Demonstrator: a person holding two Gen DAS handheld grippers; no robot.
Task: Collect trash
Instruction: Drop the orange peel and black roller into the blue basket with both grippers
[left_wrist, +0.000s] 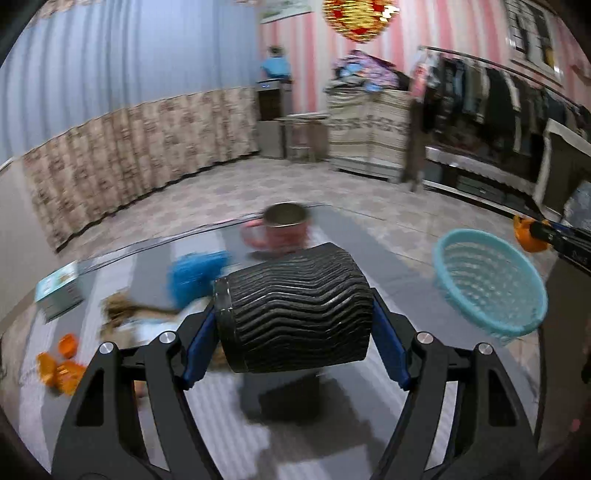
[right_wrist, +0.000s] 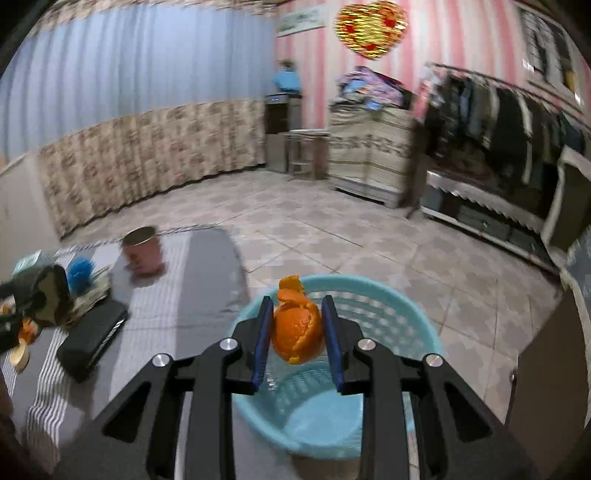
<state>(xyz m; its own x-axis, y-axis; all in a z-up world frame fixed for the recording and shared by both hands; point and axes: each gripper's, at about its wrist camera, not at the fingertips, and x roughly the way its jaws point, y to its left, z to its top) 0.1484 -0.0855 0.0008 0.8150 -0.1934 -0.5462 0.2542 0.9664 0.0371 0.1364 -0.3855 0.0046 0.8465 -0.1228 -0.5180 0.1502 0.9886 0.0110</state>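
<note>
Left tool (left_wrist: 295, 314): jaws set wide and clamped on a black ribbed cylindrical object (left_wrist: 295, 310), which lies crosswise between the blue pads (left_wrist: 391, 343) and is raised clear of the table (left_wrist: 332, 398). The make of this object cannot be told.

Right tool (right_wrist: 295, 328): jaws narrow and closed on a piece of orange citrus peel (right_wrist: 297, 332), held between the blue pads (right_wrist: 263, 343). The peel hangs directly above the open mouth of a light blue plastic slotted basket (right_wrist: 388, 314); the basket's inside shows below and behind it. In the left wrist view the same basket sits at 3 o'clock of the left tool, with the right tool and its peel showing at the basket's far right rim.

Table, left wrist view: a grey and white striped cloth covers it. At 12 o'clock of the left tool stands a pink mug with a metal-lined inside (left_wrist: 280, 229). At 10 o'clock lies a blurred bright blue object (left_wrist: 197, 275), and further out at 9 o'clock a small pale green carton (left_wrist: 59, 291). At 8 o'clock, near the table's left edge, lie loose orange peel pieces (left_wrist: 59, 365). A brownish item (left_wrist: 122, 310) lies between the carton and the tool; too blurred to identify.

Right wrist view: a flat black rectangular case (right_wrist: 92, 336) lies on the cloth at 9 o'clock of the right tool.

Both views are blurred.
</note>
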